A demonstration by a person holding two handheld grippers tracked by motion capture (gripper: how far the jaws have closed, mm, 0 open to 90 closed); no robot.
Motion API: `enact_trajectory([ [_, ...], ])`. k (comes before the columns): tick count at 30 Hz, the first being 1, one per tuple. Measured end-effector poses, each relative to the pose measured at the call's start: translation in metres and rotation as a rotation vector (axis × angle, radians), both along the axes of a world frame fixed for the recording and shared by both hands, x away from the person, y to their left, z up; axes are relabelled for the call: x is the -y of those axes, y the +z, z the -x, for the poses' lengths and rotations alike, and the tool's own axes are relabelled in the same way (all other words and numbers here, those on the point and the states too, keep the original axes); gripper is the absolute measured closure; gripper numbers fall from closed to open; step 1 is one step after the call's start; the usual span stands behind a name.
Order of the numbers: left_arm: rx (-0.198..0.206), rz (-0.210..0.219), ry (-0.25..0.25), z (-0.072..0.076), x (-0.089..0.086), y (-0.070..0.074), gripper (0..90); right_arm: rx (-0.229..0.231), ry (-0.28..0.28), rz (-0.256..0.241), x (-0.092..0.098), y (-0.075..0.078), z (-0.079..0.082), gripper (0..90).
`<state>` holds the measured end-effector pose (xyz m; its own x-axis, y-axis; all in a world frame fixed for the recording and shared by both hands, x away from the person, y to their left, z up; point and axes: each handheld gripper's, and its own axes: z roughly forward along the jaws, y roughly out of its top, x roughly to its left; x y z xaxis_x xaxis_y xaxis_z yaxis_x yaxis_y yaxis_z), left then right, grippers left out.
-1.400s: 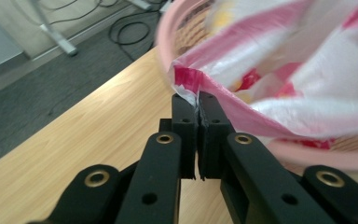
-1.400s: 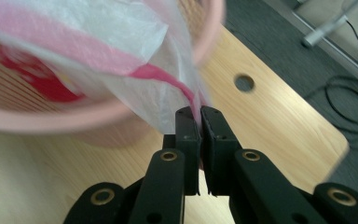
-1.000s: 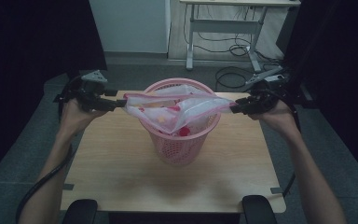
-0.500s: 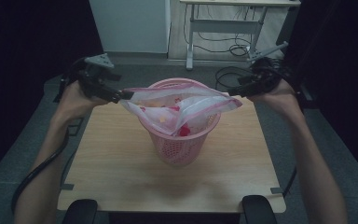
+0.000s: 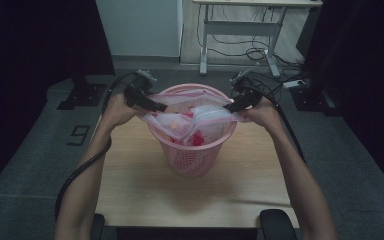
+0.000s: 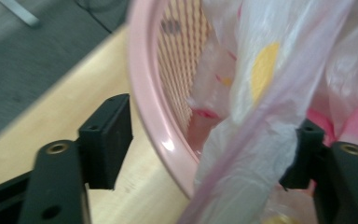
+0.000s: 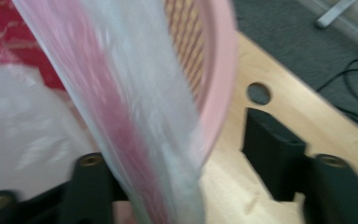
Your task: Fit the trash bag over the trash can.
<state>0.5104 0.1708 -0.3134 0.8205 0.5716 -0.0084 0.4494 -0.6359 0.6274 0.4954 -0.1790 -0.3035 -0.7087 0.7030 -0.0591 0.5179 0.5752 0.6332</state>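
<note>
In the high view a pink mesh wastebasket [image 5: 192,150] stands on a wooden table [image 5: 145,185], with a translucent plastic bag [image 5: 200,117] stretched across its mouth. The left hand-held gripper [image 5: 162,107] sits at the basket's left rim and the right hand-held gripper [image 5: 228,106] at its right rim, each at one end of the bag's top edge, which runs taut between them just above the rim. Red contents show inside the basket under the bag. At this range the jaws look pressed to the bag's edge, but how far apart they stand cannot be read here.

The left gripper view settles that for its side: the two black jaws of the left hand-held gripper [image 6: 205,151] stand wide apart, straddling the basket's pink rim [image 6: 154,107]. The bag [image 6: 261,116], printed with a yellow spot, is bunched against the right-hand jaw and hangs inside the basket; the other jaw is outside, over the table [image 6: 37,130].

The right gripper view, blurred, shows the right hand-held gripper [image 7: 182,179] likewise spread open across the rim [image 7: 216,88]. The bag's pink-edged fold [image 7: 135,121] runs down between the jaws, beside the left-hand one. A round hole [image 7: 258,93] in the table [image 7: 307,126] lies outside the basket.
</note>
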Motion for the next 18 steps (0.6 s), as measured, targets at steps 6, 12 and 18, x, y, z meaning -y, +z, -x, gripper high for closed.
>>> enact_trajectory([
  [6,-0.011,0.031,0.007,0.014,-0.002,0.0,35.4,0.012,0.017,0.014,-0.004,-0.012,0.02,50.5],
  [12,-0.03,0.004,0.001,0.052,-0.001,-0.001,29.3,-0.015,0.081,0.025,-0.004,-0.012,0.05,41.7],
  [18,0.038,-0.003,0.01,0.068,-0.004,0.017,14.3,0.008,0.099,-0.023,-0.001,0.002,0.061,18.6],
])
